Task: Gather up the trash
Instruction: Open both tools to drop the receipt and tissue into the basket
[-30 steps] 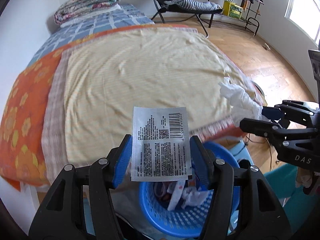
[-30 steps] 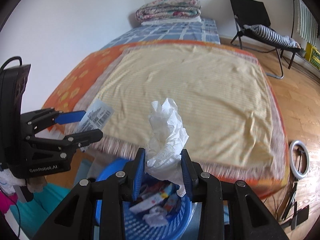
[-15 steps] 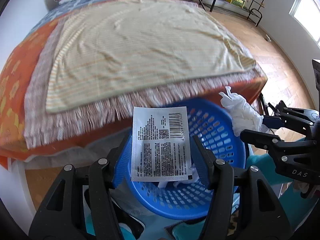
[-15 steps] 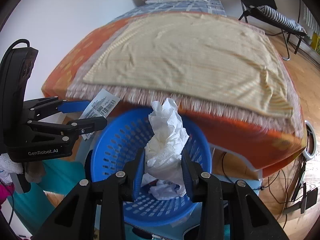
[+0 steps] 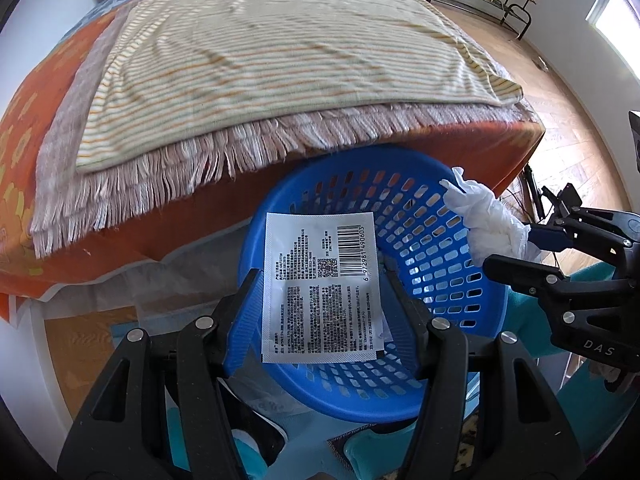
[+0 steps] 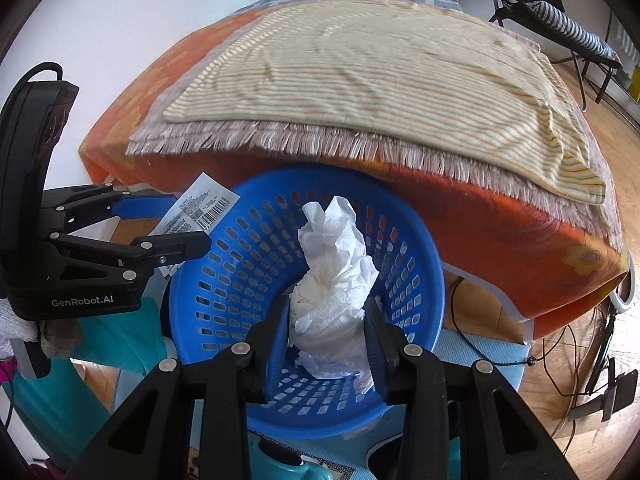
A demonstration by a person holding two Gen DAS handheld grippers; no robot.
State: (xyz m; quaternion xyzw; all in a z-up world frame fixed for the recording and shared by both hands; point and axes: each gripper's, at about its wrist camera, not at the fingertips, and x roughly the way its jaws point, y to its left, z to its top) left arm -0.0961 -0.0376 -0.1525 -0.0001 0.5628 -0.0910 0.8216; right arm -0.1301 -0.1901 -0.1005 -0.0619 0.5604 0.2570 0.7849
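A blue perforated basket [image 5: 440, 264] stands on the floor at the foot of the bed, right below both grippers. My left gripper [image 5: 322, 276] is shut on a flat white packet [image 5: 320, 288] with black print and a barcode, held upright over the basket's near left side. In the right wrist view the left gripper [image 6: 188, 224] and its packet [image 6: 200, 208] hang at the rim of the basket [image 6: 240, 264]. My right gripper [image 6: 328, 312] is shut on a crumpled white tissue [image 6: 332, 276] above the basket's inside. In the left wrist view the right gripper [image 5: 508, 248] holds the tissue [image 5: 488, 220] at the right rim.
The bed's edge [image 5: 280, 184] with orange sheet and a fringed striped blanket [image 6: 360, 80] overhangs just behind the basket. Wooden floor, cables and a ring light [image 6: 624, 300] lie to the right. A folding chair [image 6: 560, 20] stands at the back. Teal cloth [image 6: 120, 340] sits below left.
Both grippers have sunk and tipped down from over the bed to just above the basket, which now fills the lower view. Each still holds its item.
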